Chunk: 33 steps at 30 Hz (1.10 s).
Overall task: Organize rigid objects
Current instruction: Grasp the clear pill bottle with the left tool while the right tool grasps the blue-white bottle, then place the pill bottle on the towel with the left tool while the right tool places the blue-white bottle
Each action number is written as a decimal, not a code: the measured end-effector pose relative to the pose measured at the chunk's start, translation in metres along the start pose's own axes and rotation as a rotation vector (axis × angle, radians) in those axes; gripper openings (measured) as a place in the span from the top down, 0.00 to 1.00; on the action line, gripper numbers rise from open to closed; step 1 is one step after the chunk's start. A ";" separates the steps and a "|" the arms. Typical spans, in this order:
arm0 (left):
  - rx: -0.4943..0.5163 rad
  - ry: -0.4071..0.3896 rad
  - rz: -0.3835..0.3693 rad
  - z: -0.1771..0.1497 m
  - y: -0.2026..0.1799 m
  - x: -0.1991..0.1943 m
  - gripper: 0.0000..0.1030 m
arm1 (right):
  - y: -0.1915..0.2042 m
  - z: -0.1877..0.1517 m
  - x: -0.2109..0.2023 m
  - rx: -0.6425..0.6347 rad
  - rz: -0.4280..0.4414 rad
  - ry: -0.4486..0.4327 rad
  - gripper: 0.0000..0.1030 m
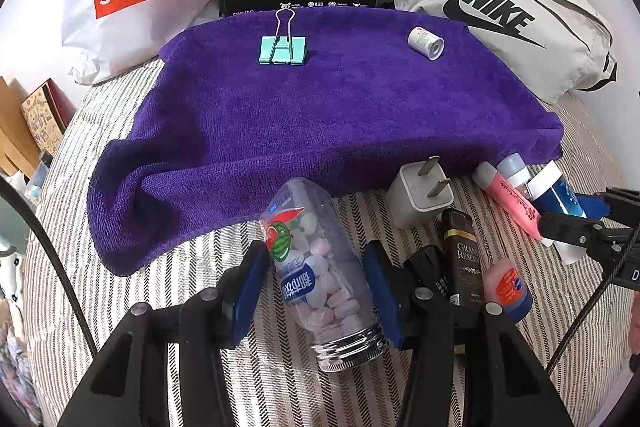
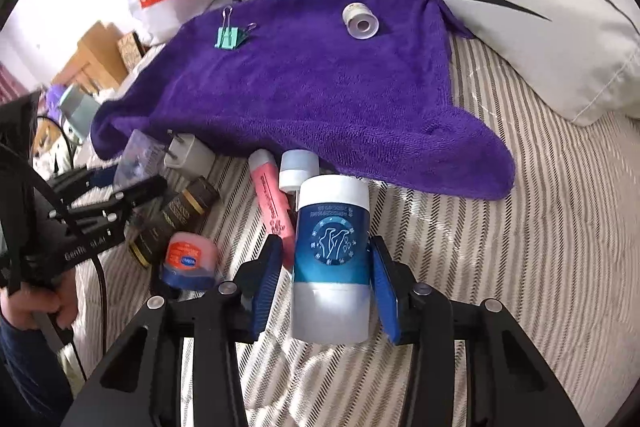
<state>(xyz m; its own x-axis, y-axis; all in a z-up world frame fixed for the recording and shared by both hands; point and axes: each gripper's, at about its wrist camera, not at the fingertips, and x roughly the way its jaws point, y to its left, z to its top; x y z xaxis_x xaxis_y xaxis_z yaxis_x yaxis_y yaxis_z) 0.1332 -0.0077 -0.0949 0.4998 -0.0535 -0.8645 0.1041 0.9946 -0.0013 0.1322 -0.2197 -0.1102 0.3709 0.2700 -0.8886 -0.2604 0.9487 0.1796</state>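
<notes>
Between the blue pads of my left gripper (image 1: 316,291) lies the clear candy bottle (image 1: 324,279), on its side on the striped bedcover (image 1: 160,291), its long axis running nearly straight along my fingers: the threaded neck points back toward my wrist and the rounded base points away, toward the purple towel (image 1: 320,115). The jaws stand wide, one pad on each flank of the bottle; I see a sliver of gap on the left and cannot tell whether the right pad touches, so I judge nothing is gripped yet. My right gripper (image 2: 326,291) is in the same case with the blue-and-white tube (image 2: 331,259), which also lies along the fingers, white cap end away from me toward the towel's near edge; the pads flank it, open, with the right one just beside the label. Each piece sits dead ahead of its own tool, so neither hand needs to cross over. On the towel the teal binder clip (image 1: 283,47) and the small white roll (image 1: 426,43) already rest near the far edge, well apart from each other. I judge the coming move is a plain closing across the short axis of each piece, then a carry forward onto the towel; the round bodies could roll out sideways if the pads meet them unevenly.
</notes>
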 end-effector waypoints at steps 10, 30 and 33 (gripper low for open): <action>-0.005 0.005 0.004 -0.001 -0.002 0.001 0.53 | 0.000 0.000 0.004 -0.043 -0.065 -0.006 0.59; -0.052 -0.019 -0.084 -0.012 0.013 -0.011 0.59 | -0.009 -0.023 -0.013 -0.025 -0.094 -0.010 0.63; -0.054 -0.011 -0.090 -0.014 0.016 -0.013 0.60 | -0.009 -0.025 -0.019 -0.012 -0.081 -0.024 0.63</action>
<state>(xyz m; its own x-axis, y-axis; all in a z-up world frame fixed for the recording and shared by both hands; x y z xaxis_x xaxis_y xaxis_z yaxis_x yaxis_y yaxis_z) 0.1166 0.0103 -0.0908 0.4998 -0.1437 -0.8541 0.1024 0.9890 -0.1065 0.1053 -0.2377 -0.1053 0.4125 0.1964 -0.8895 -0.2397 0.9655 0.1021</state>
